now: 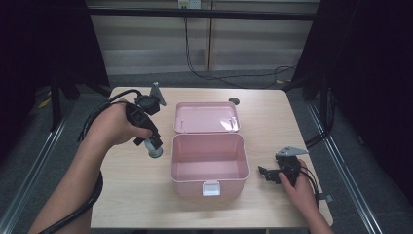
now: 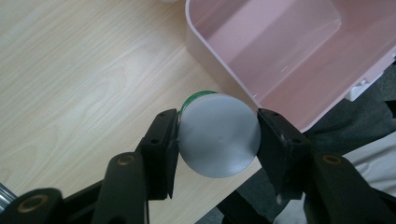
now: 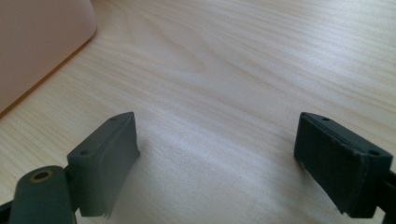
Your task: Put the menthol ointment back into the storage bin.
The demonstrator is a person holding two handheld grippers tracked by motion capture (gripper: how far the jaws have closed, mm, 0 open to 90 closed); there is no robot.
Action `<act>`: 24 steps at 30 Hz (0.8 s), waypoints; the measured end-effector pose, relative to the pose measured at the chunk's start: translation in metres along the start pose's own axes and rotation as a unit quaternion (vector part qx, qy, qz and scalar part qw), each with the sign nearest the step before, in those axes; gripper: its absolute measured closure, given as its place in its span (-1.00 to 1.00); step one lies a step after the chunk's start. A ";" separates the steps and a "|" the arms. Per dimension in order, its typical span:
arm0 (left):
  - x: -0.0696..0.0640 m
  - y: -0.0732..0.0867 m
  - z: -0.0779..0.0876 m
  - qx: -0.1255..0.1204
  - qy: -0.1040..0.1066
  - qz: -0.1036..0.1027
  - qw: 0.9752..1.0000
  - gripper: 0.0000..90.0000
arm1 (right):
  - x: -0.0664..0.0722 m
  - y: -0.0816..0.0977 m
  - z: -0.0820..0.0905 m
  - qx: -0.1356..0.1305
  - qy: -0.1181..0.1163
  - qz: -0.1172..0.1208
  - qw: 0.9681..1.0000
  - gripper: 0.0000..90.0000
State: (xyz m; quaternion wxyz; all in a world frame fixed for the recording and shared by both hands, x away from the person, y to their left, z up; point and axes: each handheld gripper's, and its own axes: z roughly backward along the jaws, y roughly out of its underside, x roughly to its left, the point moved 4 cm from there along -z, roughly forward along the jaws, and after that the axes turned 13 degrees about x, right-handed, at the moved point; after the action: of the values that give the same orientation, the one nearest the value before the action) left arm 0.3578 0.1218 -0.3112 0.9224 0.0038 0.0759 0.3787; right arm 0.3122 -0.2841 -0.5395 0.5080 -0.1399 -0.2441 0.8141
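Light wood-grain laminate forms the table (image 1: 272, 122), which is framed by dark floor and black curtains, with a pale panelled wall and trailing black cables seen behind it

A pink storage box (image 1: 209, 163) is placed at the middle of the table with its hinged lid (image 1: 207, 117) laid fully back, and a white latch (image 1: 210, 188) is fitted to its near wall. The interior is seen bare

The left gripper (image 1: 154, 146) is carried in the left hand (image 1: 116, 124), and its jaws are pointed downward beside the left wall of the box. In the left gripper view, the left gripper (image 2: 217, 135) is clamped on a small round container (image 2: 219, 135): one black pad is pressed against each side of its grey circular face, and a green edge is seen at the far side of that face. The container is held clear of the table surface. Beyond the right jaw, and just apart from it, the open cavity of the pink storage box (image 2: 280, 46) is seen

The right gripper (image 1: 267, 174) is held in the right hand (image 1: 299, 187), low over the table and near the right front corner of the box. In the right gripper view, the right gripper (image 3: 217, 154) is set wide, with bare wood between the pads. A pink wall (image 3: 42, 42) of the box is seen beyond the left jaw, well apart from it
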 end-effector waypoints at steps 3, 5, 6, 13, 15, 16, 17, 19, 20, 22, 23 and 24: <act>-0.002 -0.003 0.006 -0.004 0.001 -0.004 1.000 0.12 | 0.000 0.000 0.000 0.000 0.000 0.000 1.000 -0.71; -0.004 -0.005 0.009 -0.004 -0.002 -0.006 1.000 0.12 | 0.000 0.000 0.000 0.000 0.000 0.000 1.000 -0.71; -0.005 -0.006 0.010 -0.006 -0.002 -0.004 1.000 0.12 | 0.000 0.000 0.000 0.000 0.000 0.000 1.000 -0.71; -0.008 -0.012 0.016 -0.009 -0.005 -0.008 1.000 0.12 | 0.000 0.000 0.000 0.000 0.000 0.000 1.000 -0.71; -0.009 -0.013 0.017 -0.008 -0.006 -0.008 1.000 0.12 | 0.000 0.000 0.000 0.000 0.000 0.000 1.000 -0.71; -0.009 -0.014 0.018 -0.008 -0.005 -0.009 1.000 0.12 | 0.000 0.000 0.000 0.000 0.000 0.000 1.000 -0.71; -0.010 -0.015 0.018 -0.008 -0.008 -0.009 1.000 0.12 | 0.000 0.000 0.000 0.000 0.000 0.001 1.000 -0.71; -0.012 -0.017 0.018 -0.009 -0.008 -0.009 1.000 0.12 | 0.000 0.000 0.000 0.000 0.000 0.001 1.000 -0.71; -0.013 -0.019 0.018 -0.008 -0.009 -0.010 1.000 0.12 | 0.000 0.000 0.000 0.000 0.000 0.000 1.000 -0.71; -0.015 -0.021 0.018 -0.008 -0.008 -0.012 1.000 0.12 | 0.000 0.000 0.000 0.000 0.000 0.000 1.000 -0.71; -0.016 -0.023 0.018 -0.008 -0.008 -0.014 1.000 0.12 | 0.000 0.000 0.000 0.000 0.000 0.000 1.000 -0.71; -0.017 -0.024 0.018 -0.006 -0.009 -0.015 1.000 0.12 | 0.000 0.000 0.000 0.000 0.000 0.000 1.000 -0.71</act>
State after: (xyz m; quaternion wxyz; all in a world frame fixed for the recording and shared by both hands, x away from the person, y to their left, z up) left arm 0.3650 0.0940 -0.2929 0.9286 0.0001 0.0653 0.3652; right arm 0.3122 -0.2841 -0.5394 0.5078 -0.1402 -0.2441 0.8142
